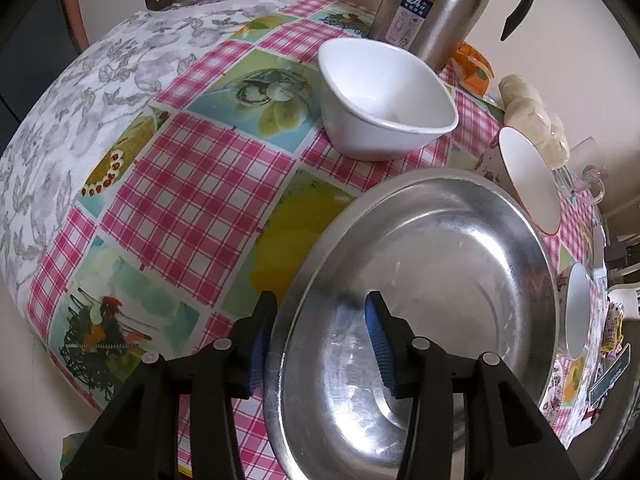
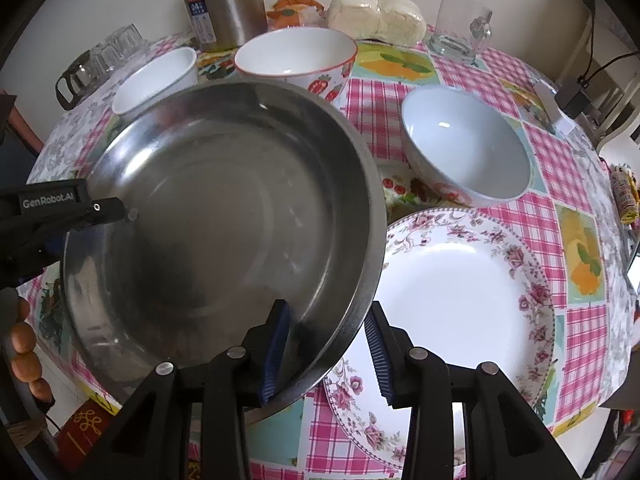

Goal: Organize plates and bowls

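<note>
Two hand-held grippers, left [image 1: 316, 344] and right [image 2: 328, 348], jaws apart astride steel pan [image 2: 224, 208] rim beside floral plate [image 2: 460, 280]; withdraw both evenly, avoiding snags.

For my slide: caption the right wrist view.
Right gripper straddles the steel basin rim, jaws open, beside floral plate.

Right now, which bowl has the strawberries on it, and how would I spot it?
Find the tall steel flask at the back of the checked tablecloth. Just in front of it, behind the big metal basin, stands the strawberry bowl. Unlike the plain white square bowl to its left, it has a red rim and strawberries painted outside.
</note>
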The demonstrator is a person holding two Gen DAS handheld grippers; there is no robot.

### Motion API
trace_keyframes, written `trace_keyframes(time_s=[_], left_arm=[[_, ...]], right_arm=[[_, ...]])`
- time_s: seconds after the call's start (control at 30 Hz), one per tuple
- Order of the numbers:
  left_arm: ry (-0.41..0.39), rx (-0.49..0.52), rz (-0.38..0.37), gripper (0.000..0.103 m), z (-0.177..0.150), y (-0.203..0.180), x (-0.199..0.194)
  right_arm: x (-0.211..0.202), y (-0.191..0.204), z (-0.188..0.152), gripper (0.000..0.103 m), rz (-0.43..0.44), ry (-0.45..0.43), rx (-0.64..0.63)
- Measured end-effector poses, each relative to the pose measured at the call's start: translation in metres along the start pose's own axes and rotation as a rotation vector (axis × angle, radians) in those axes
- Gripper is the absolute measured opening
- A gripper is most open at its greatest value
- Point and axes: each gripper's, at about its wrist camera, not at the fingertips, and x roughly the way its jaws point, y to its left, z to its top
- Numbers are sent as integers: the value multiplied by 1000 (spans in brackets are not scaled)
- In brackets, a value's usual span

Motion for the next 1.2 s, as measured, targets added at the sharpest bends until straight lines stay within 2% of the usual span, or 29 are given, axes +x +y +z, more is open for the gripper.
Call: trace_keyframes(time_s=[0.17,0.23,0.3,0.47,0.53,0.8,0.87,0.9,1.0,1.2], left_arm=[[-33,11,4,52,1,-3,-9],[-44,13,6,59,0,-4,-13],[-56,18,12,63,0,-6,-15],[-73,54,32,66,0,-13,-17],[-78,65,34,78,0,-14,-18],[-90,95,57,80,0,-19,-19],[-111,98,61,85,1,-19,-23],[-124,101,64,91,1,-19,-25],[-156,110,66,93,1,-21,-32],[-220,158,46,95,-1,-33,-45]], right_arm=[[-13,-5,2,44,-3,-32,15],[-14,-8,2,45,-2,-42,27],[-17,-12,2,57,-1,-57,41],[-21,-18,4,71,0,-100,72],[-23,-21,5,72,3,-114,82],[-26,-21,6,85,10,-159,77],[-28,-22,5,88,10,-172,76],[-29,-24,6,91,12,-178,78],[-32,-29,7,101,15,-195,93],[-40,-53,9,103,4,-224,163]])
